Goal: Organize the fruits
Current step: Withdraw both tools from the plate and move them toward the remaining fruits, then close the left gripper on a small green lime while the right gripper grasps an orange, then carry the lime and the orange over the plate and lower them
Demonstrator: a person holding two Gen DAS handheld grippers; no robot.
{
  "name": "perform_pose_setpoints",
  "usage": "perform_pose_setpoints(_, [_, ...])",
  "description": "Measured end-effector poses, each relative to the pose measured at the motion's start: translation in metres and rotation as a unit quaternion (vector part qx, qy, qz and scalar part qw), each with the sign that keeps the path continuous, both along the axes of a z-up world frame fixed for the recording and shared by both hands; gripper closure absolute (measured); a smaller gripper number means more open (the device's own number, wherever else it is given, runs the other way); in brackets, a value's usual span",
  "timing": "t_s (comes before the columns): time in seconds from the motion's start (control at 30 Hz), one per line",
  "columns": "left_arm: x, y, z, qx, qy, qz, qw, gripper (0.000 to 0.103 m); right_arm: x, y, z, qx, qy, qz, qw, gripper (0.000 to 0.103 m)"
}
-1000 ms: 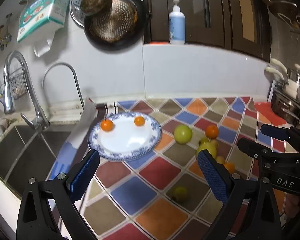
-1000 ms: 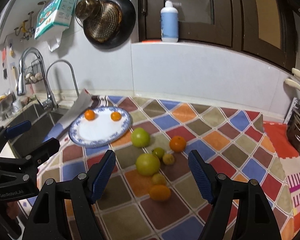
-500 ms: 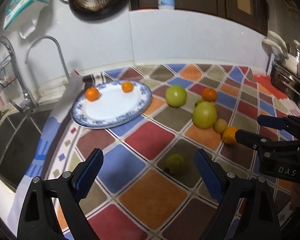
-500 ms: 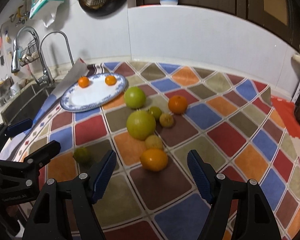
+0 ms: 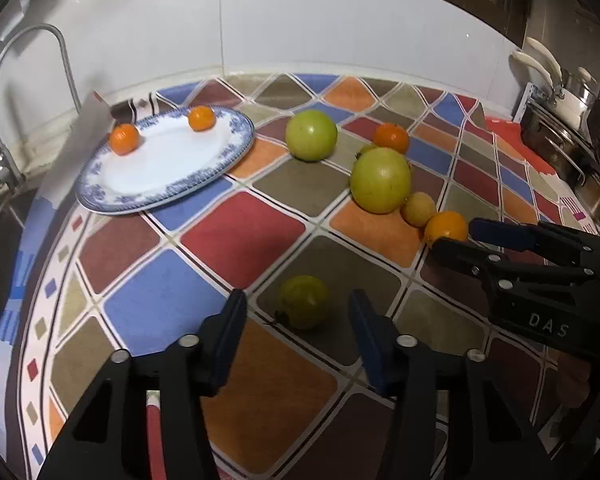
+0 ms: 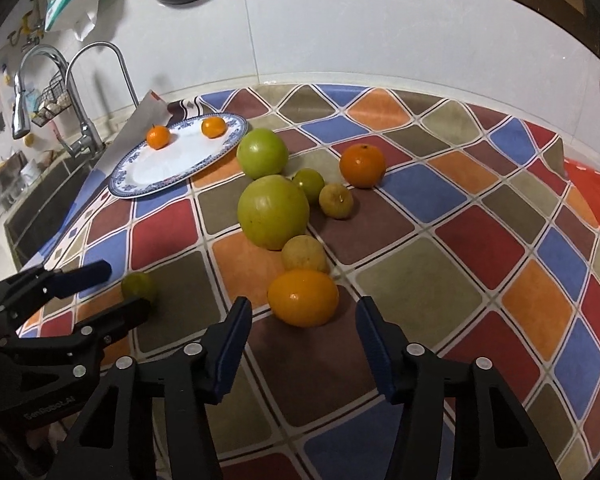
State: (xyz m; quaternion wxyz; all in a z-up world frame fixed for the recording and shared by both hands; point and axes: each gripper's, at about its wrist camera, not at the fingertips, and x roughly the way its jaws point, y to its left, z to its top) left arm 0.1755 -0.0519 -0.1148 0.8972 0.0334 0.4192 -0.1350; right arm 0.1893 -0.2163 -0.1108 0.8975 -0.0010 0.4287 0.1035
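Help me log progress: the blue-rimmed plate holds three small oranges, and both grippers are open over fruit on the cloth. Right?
Not quite: the plate holds two small oranges, as the right wrist view shows. The left gripper and right gripper are open.

- Dim indoor light is falling from above, leaving the white wall (image 6: 380, 40) bright and slightly glaring.
- Soft shadows are pooling beside the fruit.
- Fisheye distortion is bending the edges; dark vignetting is filling corners.
- Slight blur is softening detail.
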Motion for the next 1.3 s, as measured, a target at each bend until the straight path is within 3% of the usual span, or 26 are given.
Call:
perform_pose_setpoints(0.3, [0.007, -0.006, -0.005, 0.0, 0.019, -0.007, 0.9998, 0.075, 0.008, -0.001, -0.006, 0.009, 0.009, 0.005, 1.0, 0.062])
perform_pose_setpoints(0.7, [0.002, -0.008, 0.008, 0.004, -0.005, -0.018, 0.9998, 0.075, 0.0, -0.001, 0.0, 0.015, 0.005, 0.003, 1.0, 0.063])
perform_pose_setpoints(1.3, [-0.017, 0.02, 0.076, -0.011, -0.089, -0.026, 0.9956, 0.075, -0.021, 0.027, 0.053, 0.029, -0.054, 0.013, 0.998, 0.063])
